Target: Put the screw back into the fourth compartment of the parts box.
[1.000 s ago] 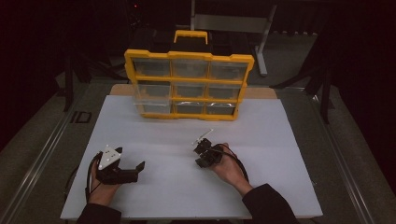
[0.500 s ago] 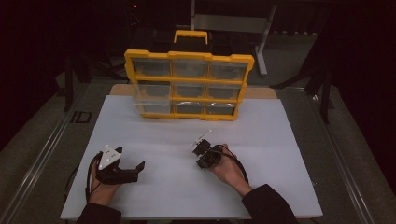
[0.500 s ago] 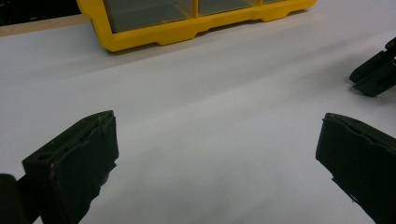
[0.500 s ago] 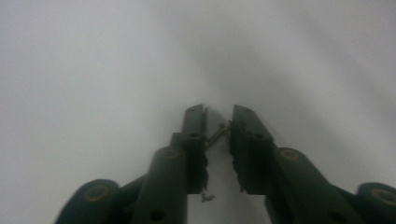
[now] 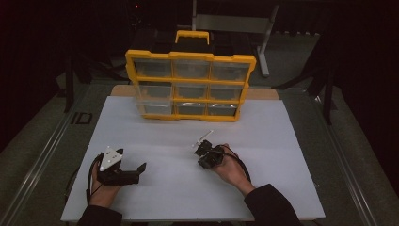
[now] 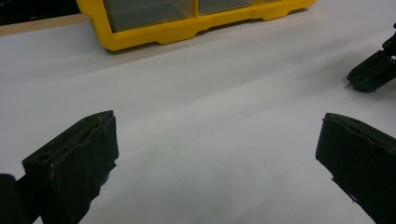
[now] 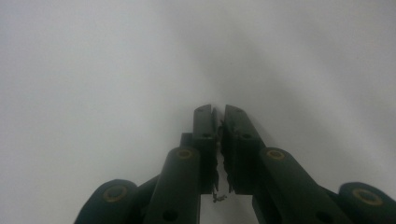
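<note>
High view, left gripper point(image 5: 134, 170): rests on the white table sheet point(image 5: 155, 136), jaws spread wide, nothing between them.
Left gripper view: bare sheet between the two black jaws; yellow organizer point(image 6: 187, 28) stands well ahead.
Right gripper point(image 5: 201, 147): low over the sheet, apart from the organizer; its jaws have just been closing and now stand nearly together, nothing between them.
Organizer point(image 5: 190, 84): upright at the far edge of the sheet, handle on top, nine clear-fronted compartments, all closed.
Contents: cannot tell through the fronts.
Progress: judged barely begun; the organizer is untouched, and any reach or opening remains.
</note>
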{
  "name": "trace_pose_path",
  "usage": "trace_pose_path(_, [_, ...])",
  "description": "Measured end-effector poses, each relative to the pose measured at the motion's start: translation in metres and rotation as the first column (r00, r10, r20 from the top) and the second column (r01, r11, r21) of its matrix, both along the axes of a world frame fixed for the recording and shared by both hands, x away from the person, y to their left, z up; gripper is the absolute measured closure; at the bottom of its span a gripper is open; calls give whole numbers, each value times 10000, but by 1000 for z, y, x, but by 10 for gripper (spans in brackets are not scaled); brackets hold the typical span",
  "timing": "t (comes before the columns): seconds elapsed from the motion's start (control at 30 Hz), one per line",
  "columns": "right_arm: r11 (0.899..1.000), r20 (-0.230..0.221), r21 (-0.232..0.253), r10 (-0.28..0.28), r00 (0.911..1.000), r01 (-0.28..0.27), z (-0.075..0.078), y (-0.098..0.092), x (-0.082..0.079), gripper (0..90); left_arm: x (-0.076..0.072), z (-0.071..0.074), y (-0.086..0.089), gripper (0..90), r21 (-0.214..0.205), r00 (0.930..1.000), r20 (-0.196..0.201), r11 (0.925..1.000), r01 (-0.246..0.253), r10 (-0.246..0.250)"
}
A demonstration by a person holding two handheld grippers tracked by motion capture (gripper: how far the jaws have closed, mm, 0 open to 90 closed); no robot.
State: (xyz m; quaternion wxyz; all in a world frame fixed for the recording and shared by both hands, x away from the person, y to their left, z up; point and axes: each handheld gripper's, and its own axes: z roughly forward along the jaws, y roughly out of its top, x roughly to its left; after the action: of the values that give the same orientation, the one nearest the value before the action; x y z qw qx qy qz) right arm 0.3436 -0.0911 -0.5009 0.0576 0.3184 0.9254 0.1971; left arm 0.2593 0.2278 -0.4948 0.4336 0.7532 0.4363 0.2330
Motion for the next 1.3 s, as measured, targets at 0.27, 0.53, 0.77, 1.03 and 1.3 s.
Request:
trace_pose_path(0.27, [9996, 118, -200, 216, 9997, -213, 1, -3, -5, 836, 1, -1, 0, 1, -1, 10000, -26, 10000, -15, 15])
trace_pose_path(0.53, [9991, 153, -341, 238, 9996, -232, 1, 3, 0, 869, 0, -1, 0, 1, 5, 10000, -22, 10000, -22, 22])
trace_pose_path(0.77, [9989, 91, -298, 366, 9993, -363, 1, 4, 4, 876, 1, -1, 0, 1, -2, 10000, -23, 10000, -20, 20])
trace_pose_path(1.03, [9986, -280, -104, 512, 9983, -515, 3, 0, 12, 877, 0, 0, 1, 1, -32, 10000, -5, 10000, -43, 43])
trace_pose_path(1.3, [9968, -97, -120, 784, 9969, -785, 17, -5, 16, 877, 0, 0, 1, 1, -94, 10000, 33, 9999, -43, 44])
